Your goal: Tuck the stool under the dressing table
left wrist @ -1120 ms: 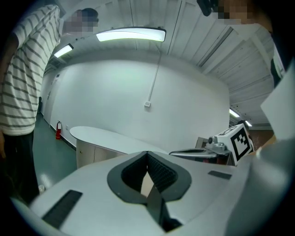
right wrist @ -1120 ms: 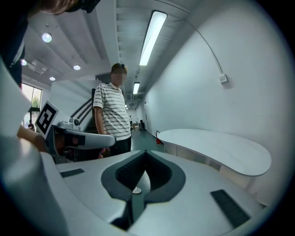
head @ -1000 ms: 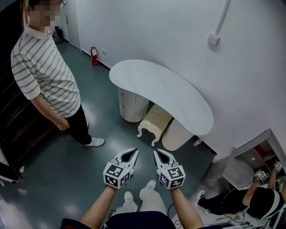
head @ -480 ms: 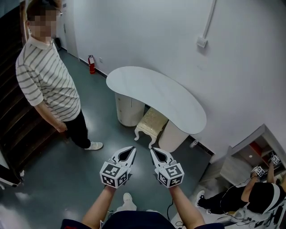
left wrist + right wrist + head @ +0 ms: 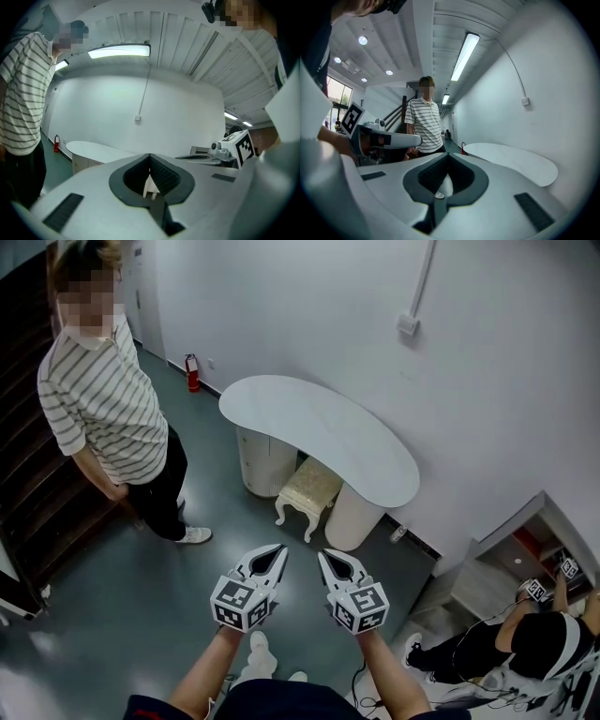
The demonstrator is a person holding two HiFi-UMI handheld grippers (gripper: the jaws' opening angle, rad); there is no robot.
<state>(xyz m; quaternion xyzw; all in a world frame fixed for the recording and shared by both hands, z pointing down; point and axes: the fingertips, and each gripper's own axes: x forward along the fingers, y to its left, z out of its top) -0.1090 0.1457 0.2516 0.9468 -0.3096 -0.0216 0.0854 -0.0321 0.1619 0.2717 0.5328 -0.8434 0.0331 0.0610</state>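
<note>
White and kidney-shaped, the smooth-topped dressing table [image 5: 319, 432] stands against the pale wall on two round white pedestals [image 5: 267, 460]. The cream cushioned stool with curled white legs [image 5: 307, 487] sits between those pedestals, its back part beneath the top and its front part out on the grey-green floor. The left gripper [image 5: 278, 550] and right gripper [image 5: 326, 556] hang side by side, well apart from the stool, each with its jaws pressed together on nothing. The likeliest trouble, as I judge it, is an off-centre shove: closed tips pushing at one corner would swing the stool so that a leg catches a pedestal and it jams askew or tips. Pressing on the soft cushion rather than the frame could let the tips skid off. A person in a striped shirt [image 5: 103, 399] stands near the table's left side, close enough to be in the way.
</note>
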